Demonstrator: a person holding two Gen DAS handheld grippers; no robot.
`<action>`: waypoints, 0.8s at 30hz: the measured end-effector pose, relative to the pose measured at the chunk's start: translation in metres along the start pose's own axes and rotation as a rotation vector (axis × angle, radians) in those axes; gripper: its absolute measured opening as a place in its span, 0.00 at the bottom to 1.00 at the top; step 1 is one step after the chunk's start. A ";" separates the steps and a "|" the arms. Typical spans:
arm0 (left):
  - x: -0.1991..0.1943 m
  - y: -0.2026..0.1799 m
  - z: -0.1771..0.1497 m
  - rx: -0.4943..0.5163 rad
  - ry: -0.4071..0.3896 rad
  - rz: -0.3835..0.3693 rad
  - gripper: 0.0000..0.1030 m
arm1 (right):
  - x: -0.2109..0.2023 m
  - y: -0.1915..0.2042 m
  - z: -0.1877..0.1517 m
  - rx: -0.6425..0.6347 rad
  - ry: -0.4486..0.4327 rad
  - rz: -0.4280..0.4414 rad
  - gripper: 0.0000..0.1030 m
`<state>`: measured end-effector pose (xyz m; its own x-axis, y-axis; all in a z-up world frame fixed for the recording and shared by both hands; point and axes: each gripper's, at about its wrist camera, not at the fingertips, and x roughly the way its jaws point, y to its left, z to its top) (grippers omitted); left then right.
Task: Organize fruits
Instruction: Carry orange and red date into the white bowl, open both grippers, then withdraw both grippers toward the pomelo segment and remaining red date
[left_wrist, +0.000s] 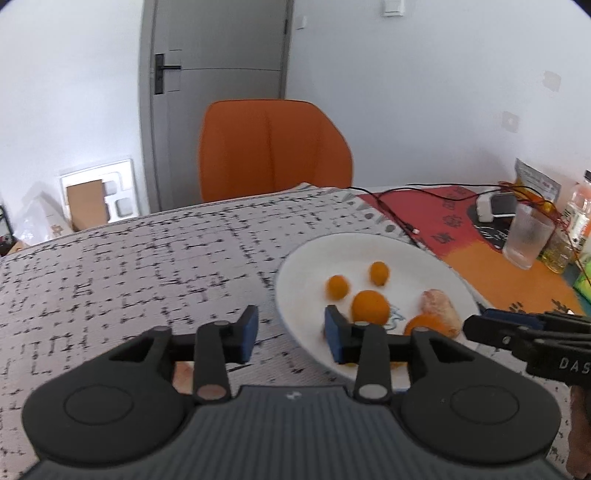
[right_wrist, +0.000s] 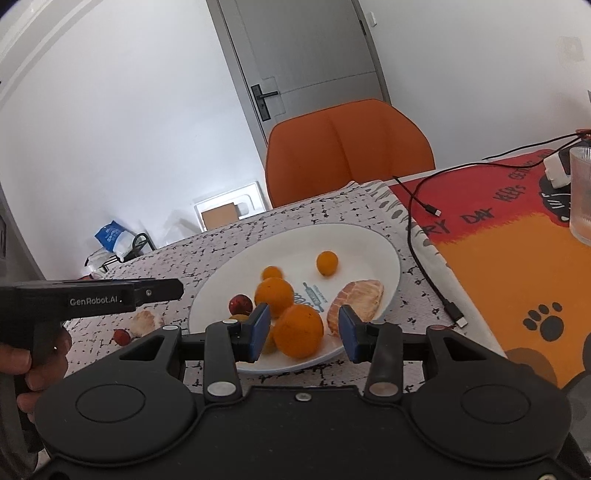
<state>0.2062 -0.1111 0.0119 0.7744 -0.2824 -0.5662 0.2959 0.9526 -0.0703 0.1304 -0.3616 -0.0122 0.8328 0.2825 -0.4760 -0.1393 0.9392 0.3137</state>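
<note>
A white plate (right_wrist: 369, 236) on the speckled cloth holds several fruits: two oranges (right_wrist: 274, 297), two small kumquats (right_wrist: 327, 263), a dark red fruit (right_wrist: 241, 303) and a peeled citrus piece (right_wrist: 356, 302). My right gripper (right_wrist: 304, 332) is open over the plate's near rim. The nearest orange (right_wrist: 298, 331) lies between its blue pads, with a gap on the right side. My left gripper (left_wrist: 291, 334) is open and empty over the cloth, just left of the plate (left_wrist: 295, 266). A peeled piece (right_wrist: 146, 321) and a small red fruit (right_wrist: 121, 336) lie on the cloth beneath the left gripper (right_wrist: 177, 289).
An orange chair (right_wrist: 347, 147) stands behind the table. To the right lie a red and orange mat (right_wrist: 498, 258), black cables (right_wrist: 424, 258), a ribbed glass (left_wrist: 526, 236) and bottles (left_wrist: 576, 214). A hand (right_wrist: 33, 354) holds the left gripper.
</note>
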 end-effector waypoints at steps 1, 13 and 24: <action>-0.002 0.002 0.000 -0.005 -0.004 0.005 0.44 | 0.000 0.002 0.000 0.000 -0.001 0.003 0.41; -0.032 0.023 -0.010 -0.046 -0.047 0.051 0.83 | 0.004 0.018 0.000 -0.016 -0.002 0.021 0.57; -0.063 0.050 -0.017 -0.093 -0.072 0.126 0.93 | 0.007 0.049 0.003 -0.045 -0.026 0.077 1.00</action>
<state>0.1625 -0.0439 0.0296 0.8410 -0.1645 -0.5154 0.1437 0.9864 -0.0803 0.1309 -0.3145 0.0018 0.8324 0.3495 -0.4300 -0.2267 0.9229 0.3113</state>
